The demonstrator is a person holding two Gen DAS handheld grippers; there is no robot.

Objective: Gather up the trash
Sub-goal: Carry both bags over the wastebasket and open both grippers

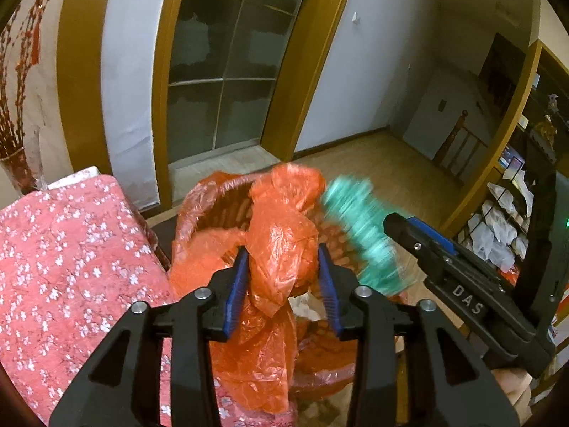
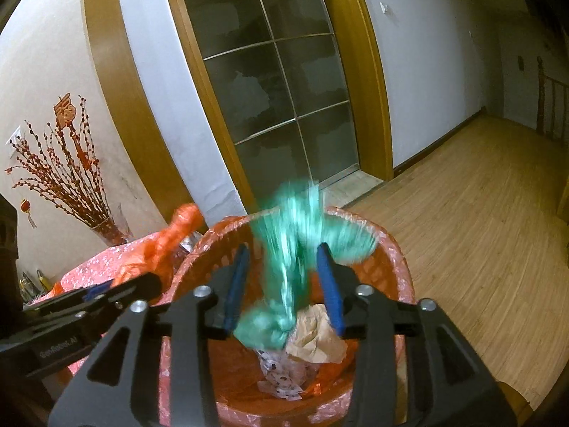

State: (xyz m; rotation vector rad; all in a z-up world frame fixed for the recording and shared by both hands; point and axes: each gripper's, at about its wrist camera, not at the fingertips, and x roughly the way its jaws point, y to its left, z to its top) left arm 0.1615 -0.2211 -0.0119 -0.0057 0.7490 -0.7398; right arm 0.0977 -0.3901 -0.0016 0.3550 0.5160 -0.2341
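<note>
Orange plastic bag [image 1: 281, 245]: thin crinkled film, judged very light, limp and slippery; sits centre of the left wrist view, bunched between the blue pads [image 1: 237, 284] of the left gripper [image 1: 282, 284]. Pads stand spread, a gap visible on each side of the film; no pinch evident. Lower part of the bag drapes down the near side of the basket.

Green plastic bag [image 2: 291, 249]: same flimsy film, blurred, so apparently in motion; centre of the right wrist view, between the fingers of the right gripper [image 2: 284, 284]. Jaws spread, pads not pressing on it; appears to be dropping loose.

Both bags over the red basket [image 2: 398, 270], lower centre, lined with a red bag; crumpled brown paper [image 2: 316, 338] and printed wrapper scraps already inside.

Handling judgement: no weight or breakage concern; film crushes freely and slides from smooth pads. Best hold on a gathered, twisted bunch rather than a single layer, with jaws pressed nearly together.

Surroundings: floral pink tablecloth [image 1: 71, 249] at left, wooden floor [image 2: 480, 213] at right, glass-panelled door [image 2: 270, 82] behind.
</note>
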